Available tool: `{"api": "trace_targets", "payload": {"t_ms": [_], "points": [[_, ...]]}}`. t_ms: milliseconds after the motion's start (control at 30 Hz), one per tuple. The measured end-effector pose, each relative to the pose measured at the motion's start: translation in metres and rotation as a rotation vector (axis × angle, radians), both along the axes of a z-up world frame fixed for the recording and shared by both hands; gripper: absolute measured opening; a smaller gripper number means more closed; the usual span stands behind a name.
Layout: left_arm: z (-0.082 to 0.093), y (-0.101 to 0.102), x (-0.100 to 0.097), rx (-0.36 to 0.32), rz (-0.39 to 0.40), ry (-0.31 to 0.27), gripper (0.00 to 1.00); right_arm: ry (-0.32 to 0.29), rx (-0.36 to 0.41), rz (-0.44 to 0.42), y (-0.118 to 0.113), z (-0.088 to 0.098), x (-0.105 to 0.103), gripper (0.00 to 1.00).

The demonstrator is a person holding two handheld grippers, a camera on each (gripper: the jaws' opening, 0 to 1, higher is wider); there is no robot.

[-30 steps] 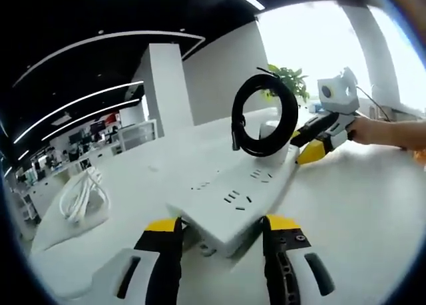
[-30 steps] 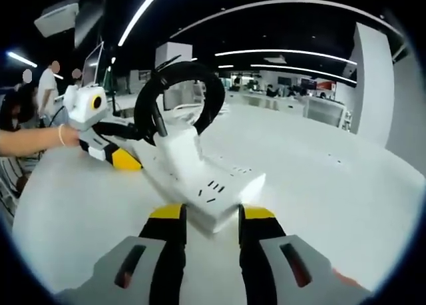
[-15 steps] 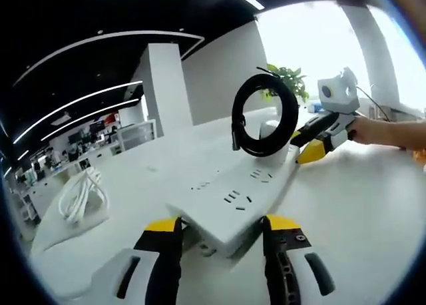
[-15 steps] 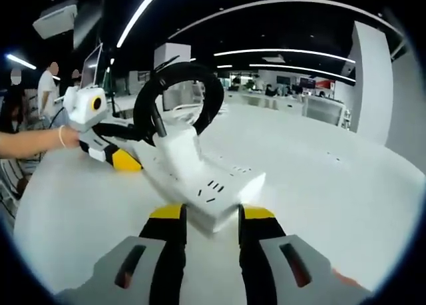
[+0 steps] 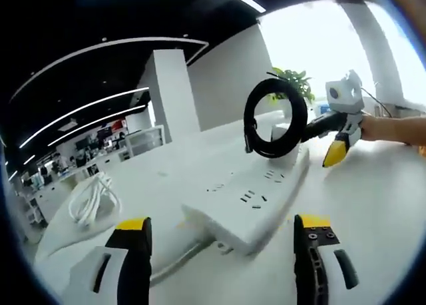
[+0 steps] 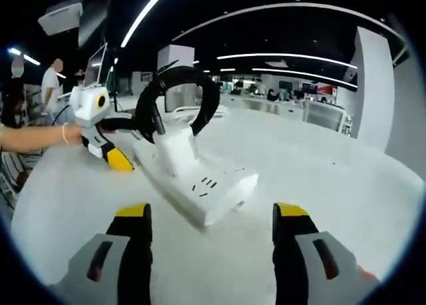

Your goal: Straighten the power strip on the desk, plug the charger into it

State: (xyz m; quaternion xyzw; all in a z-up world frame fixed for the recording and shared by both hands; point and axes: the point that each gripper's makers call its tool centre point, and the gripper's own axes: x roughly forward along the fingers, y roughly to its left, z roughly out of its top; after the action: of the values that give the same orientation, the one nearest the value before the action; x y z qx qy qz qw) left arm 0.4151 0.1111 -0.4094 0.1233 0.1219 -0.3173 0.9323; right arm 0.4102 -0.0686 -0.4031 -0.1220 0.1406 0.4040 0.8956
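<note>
Where both jaws pinched the power strip half a second ago, the left hand-held gripper and right hand-held gripper now stand spread. Strip lies released on the worktop, charger seated in it; task looks nearly done.

White power strip lying flat on the white desk, charger already seated in it.

The power strip is lying flat on the desk, its socket face pointing up, its long body running away from the left gripper view. The white charger is standing upright in a socket near one end, carrying its black cable, which is standing coiled in a loop above it.
</note>
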Motion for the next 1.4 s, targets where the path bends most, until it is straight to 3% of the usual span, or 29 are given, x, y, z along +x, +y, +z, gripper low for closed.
{"api": "trace_targets", "payload": {"t_ms": [133, 333, 567, 867, 933, 1067, 1200, 1300, 1400], "points": [[0.002, -0.008, -0.003, -0.014, 0.01, -0.001, 0.99, -0.021, -0.004, -0.012, 0.006, 0.006, 0.0, 1.0], [0.026, -0.022, -0.011, -0.149, 0.007, 0.004, 0.99, -0.029, 0.007, 0.01, 0.012, 0.014, -0.01, 1.0], [0.063, -0.02, -0.026, -0.336, 0.02, -0.025, 0.99, -0.071, 0.071, -0.01, 0.013, 0.036, -0.025, 1.0], [0.083, -0.012, -0.047, -0.365, 0.054, -0.083, 0.99, -0.084, 0.199, -0.058, 0.004, 0.058, -0.039, 0.98], [0.083, -0.01, -0.054, -0.357, 0.054, -0.067, 0.99, -0.027, 0.185, -0.095, -0.005, 0.051, -0.043, 0.93], [0.09, -0.005, -0.067, -0.385, 0.06, -0.095, 0.99, -0.024, 0.154, -0.084, -0.007, 0.051, -0.053, 0.93], [0.093, 0.0, -0.08, -0.416, 0.07, -0.108, 0.99, -0.08, 0.125, -0.115, -0.014, 0.056, -0.064, 0.93], [0.087, 0.001, -0.087, -0.373, 0.082, -0.078, 0.99, -0.091, 0.123, -0.145, -0.021, 0.059, -0.069, 0.92], [0.089, 0.002, -0.095, -0.348, 0.093, -0.106, 0.99, -0.102, 0.157, -0.149, -0.024, 0.064, -0.078, 0.91]]}}
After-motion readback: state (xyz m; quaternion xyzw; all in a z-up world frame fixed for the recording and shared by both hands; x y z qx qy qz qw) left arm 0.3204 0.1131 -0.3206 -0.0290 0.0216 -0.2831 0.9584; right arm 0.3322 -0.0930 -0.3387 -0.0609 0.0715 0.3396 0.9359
